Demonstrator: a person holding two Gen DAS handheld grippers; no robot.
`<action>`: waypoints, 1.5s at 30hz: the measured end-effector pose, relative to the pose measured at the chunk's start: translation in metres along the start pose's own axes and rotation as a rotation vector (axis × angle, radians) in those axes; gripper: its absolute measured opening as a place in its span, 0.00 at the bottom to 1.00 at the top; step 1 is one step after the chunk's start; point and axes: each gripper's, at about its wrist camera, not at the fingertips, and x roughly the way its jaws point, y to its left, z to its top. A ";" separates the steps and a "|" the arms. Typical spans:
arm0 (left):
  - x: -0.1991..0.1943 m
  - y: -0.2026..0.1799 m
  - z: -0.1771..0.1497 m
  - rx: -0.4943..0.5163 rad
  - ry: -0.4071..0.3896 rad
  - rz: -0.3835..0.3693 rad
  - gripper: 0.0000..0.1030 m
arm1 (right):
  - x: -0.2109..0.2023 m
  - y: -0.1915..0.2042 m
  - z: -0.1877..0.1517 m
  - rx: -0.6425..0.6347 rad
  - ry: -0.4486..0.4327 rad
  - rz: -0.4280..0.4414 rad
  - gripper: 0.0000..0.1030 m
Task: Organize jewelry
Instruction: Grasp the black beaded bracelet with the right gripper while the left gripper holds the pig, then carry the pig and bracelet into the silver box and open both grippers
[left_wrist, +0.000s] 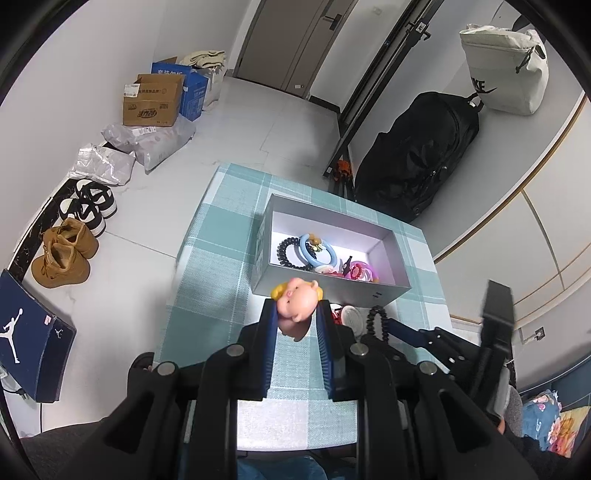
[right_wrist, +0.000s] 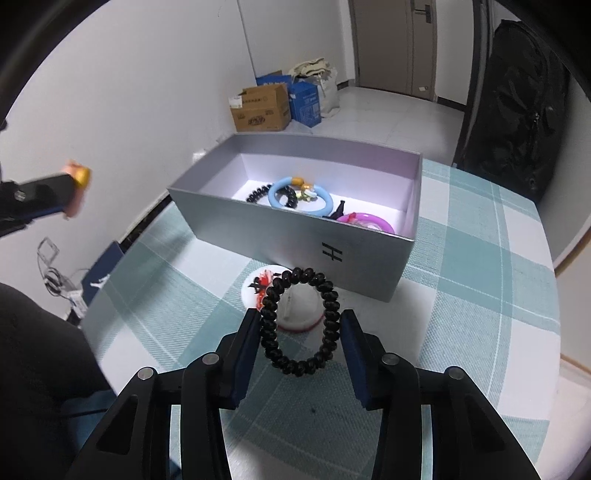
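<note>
Left wrist view: left tool (left_wrist: 297, 314) clamped on a small pink pig charm (left_wrist: 298, 300) with a yellow trim, held between the blue pads just short of the grey box (left_wrist: 332, 291), which sits at 12 o'clock on the checked bench (left_wrist: 218, 266). Inside the box, a blue ring (left_wrist: 317, 251), a black coil hair tie (left_wrist: 286, 254) and a pink ring (left_wrist: 360, 272) lying together on the floor of the box. At 3 o'clock of the left tool, the right tool, dark and partly cut off, with a black coil loop rising above it.

Right wrist view: right tool (right_wrist: 301, 332) closed in on a black coil bracelet (right_wrist: 299, 325), the loop standing upright between the two pads, the left pad pressed to its side, the right pad touching or nearly so. Directly behind the loop at 12 o'clock, a white round piece with red marks (right_wrist: 291, 302) resting on the bench. Grey box beyond that, open top, same rings visible within. Left tool with the pig at 9 o'clock, well apart, blurred.

Handling, as judged: bracelet light, springy and stretchy, likely to squash and slip rather than break; best pinched across one strand of the coil rather than across the whole loop. Pig charm light, rubbery-looking and rounded, apt to pop out of flat pads; best held across its widest middle. Both pieces still outside the box.
</note>
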 end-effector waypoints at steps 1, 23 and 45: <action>0.001 -0.001 0.000 0.001 0.001 -0.002 0.15 | -0.004 0.001 -0.001 -0.005 -0.008 0.006 0.41; 0.033 -0.027 0.022 -0.018 -0.015 -0.026 0.15 | -0.034 -0.011 0.052 -0.027 -0.102 0.160 0.41; 0.086 -0.034 0.058 -0.060 0.071 -0.012 0.15 | 0.007 -0.049 0.093 -0.028 -0.044 0.165 0.41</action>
